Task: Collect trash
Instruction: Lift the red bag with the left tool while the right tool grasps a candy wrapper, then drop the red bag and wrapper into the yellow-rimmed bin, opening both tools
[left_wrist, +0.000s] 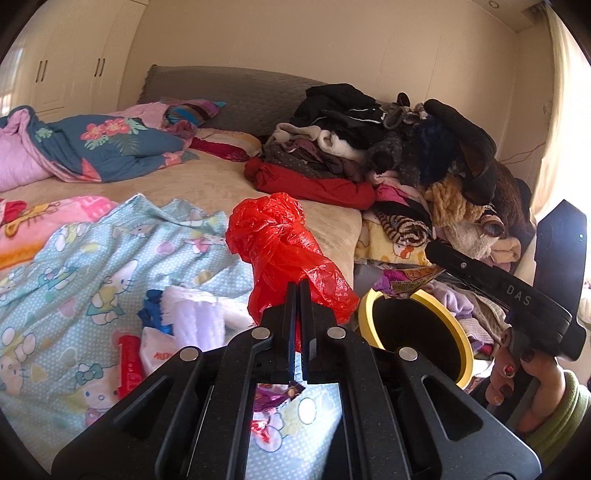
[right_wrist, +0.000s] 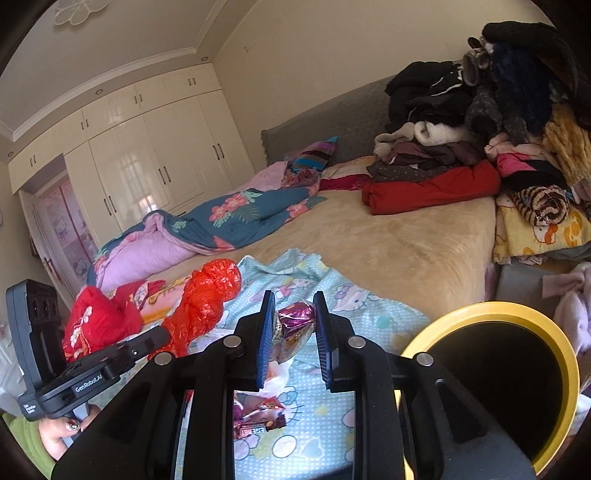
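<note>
- Red plastic bag (left_wrist: 286, 254), crumpled and twisted into a long bundle, is pinched at its lower end by the left gripper (left_wrist: 299, 291), whose jaws are pressed together on the plastic; the bundle sticks up past the fingertips, over the bed.
- Purple foil wrapper (right_wrist: 295, 330) sits between the blue pads (right_wrist: 266, 332) of the right gripper (right_wrist: 294, 325), clamped there with the jaws only a little apart.
- From the left wrist view, the same wrapper (left_wrist: 408, 278) hangs just above the yellow rim of the bin.
- Yellow-rimmed bin (right_wrist: 563, 354) with a dark inside stands at the bed's edge, just right of the right gripper.
- More litter lies on the pale blue cartoon-print blanket (right_wrist: 354, 306) below the grippers: a snack wrapper (right_wrist: 258, 421) and a red tube-like item (left_wrist: 130, 360), though what that one is I can't quite tell.
- Hands hold both grippers: one with painted nails (left_wrist: 517, 384) and a green sleeve (left_wrist: 565, 417).
- Heaped clothes (left_wrist: 388, 140) cover the far side of the bed, well apart from both grippers.
</note>
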